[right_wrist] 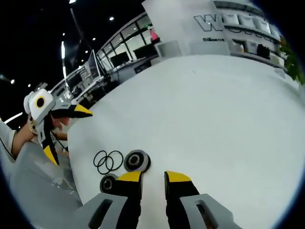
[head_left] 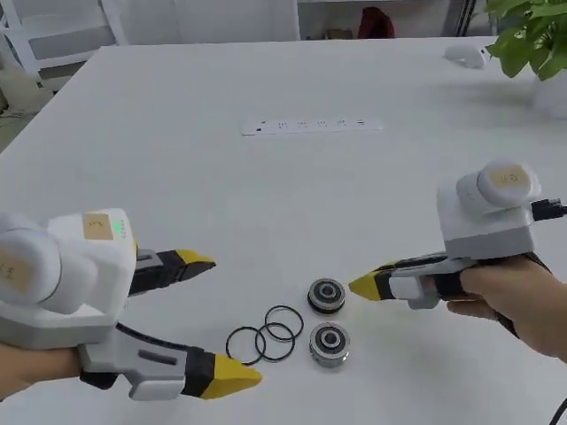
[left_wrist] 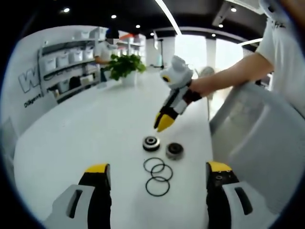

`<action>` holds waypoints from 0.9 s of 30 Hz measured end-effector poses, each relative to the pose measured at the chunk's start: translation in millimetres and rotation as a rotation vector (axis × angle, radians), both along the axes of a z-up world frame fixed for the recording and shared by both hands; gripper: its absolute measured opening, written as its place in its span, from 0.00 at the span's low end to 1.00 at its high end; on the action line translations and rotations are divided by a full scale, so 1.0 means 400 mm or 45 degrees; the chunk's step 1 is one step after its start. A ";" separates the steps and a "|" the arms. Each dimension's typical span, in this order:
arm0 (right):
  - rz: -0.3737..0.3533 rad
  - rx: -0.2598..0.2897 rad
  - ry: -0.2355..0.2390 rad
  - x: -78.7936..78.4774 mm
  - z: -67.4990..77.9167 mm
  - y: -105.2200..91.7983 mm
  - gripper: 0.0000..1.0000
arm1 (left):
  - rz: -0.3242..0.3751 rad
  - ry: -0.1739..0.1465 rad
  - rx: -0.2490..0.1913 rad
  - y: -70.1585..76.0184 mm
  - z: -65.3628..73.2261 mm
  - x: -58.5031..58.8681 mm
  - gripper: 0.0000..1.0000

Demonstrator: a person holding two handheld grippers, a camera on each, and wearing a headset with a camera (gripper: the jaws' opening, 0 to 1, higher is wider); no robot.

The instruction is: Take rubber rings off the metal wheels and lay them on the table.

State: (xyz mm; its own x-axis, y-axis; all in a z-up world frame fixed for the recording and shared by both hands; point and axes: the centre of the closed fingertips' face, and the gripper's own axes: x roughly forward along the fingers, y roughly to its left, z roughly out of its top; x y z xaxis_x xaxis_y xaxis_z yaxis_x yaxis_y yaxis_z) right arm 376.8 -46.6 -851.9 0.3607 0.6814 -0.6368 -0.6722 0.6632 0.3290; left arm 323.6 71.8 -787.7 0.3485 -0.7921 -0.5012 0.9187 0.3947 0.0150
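Right gripper (head_left: 359, 285), right of centre: jaws all but closed, empty, tips just beside upper wheel (head_left: 326, 295). Left gripper (head_left: 226, 320), lower left: gaping, empty. Three rings (head_left: 266, 336) lie beside lower wheel (head_left: 330, 340). Suggest pinning the wheel, then peeling slowly.

Reads as a lab or demo room in an office-type bldg, not a home; a big white surface (head_left: 266, 80) runs most of the room's length, w/ a white power strip (head_left: 312, 126) on it; open shelving (left_wrist: 62, 67) along one wall holds rows of pale storage bins (left_wrist: 56, 61); large lettering (left_wrist: 29, 82) on the wall beside it, too cut off to read; dark ceiling w/ recessed spots and long strip lights (left_wrist: 167, 14); glazed partitions (right_wrist: 125, 53) along another side; a potted plant (head_left: 530, 37) stands at the surface's far corner; a person (left_wrist: 102, 47) stands by the shelving at the back.
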 end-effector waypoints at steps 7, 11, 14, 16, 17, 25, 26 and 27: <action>0.003 0.019 -0.012 0.001 0.008 0.000 0.16 | -0.024 -0.081 0.009 -0.011 0.053 0.033 0.82; 0.036 0.058 -0.036 -0.002 0.015 0.014 0.20 | -0.047 -0.128 0.033 -0.015 0.085 0.058 0.82; 0.062 0.062 -0.054 -0.005 0.016 0.024 0.24 | -0.063 -0.169 0.046 -0.024 0.108 0.080 0.81; 0.090 0.056 -0.070 -0.009 0.015 0.029 0.24 | -0.072 -0.190 0.034 -0.037 0.126 0.094 0.80; 0.098 0.052 -0.080 -0.009 0.014 0.030 0.24 | -0.077 -0.196 0.025 -0.044 0.133 0.099 0.79; 0.131 0.046 -0.113 -0.005 0.007 0.035 0.31 | -0.146 -0.230 -0.017 -0.123 0.154 0.137 0.66; 0.144 0.037 -0.102 -0.010 0.000 0.037 0.30 | -0.151 -0.223 -0.030 -0.136 0.152 0.140 0.65; 0.153 0.024 -0.104 -0.013 -0.005 0.037 0.29 | -0.152 -0.222 -0.035 -0.144 0.150 0.144 0.65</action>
State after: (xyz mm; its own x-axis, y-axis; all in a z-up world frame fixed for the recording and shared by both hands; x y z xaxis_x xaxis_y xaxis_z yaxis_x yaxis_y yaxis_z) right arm 371.8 -31.9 -854.0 0.3257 0.7343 -0.5956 -0.7714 0.5706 0.2816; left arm 381.3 14.1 -727.7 0.3307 -0.8456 -0.4191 0.9434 0.2855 0.1686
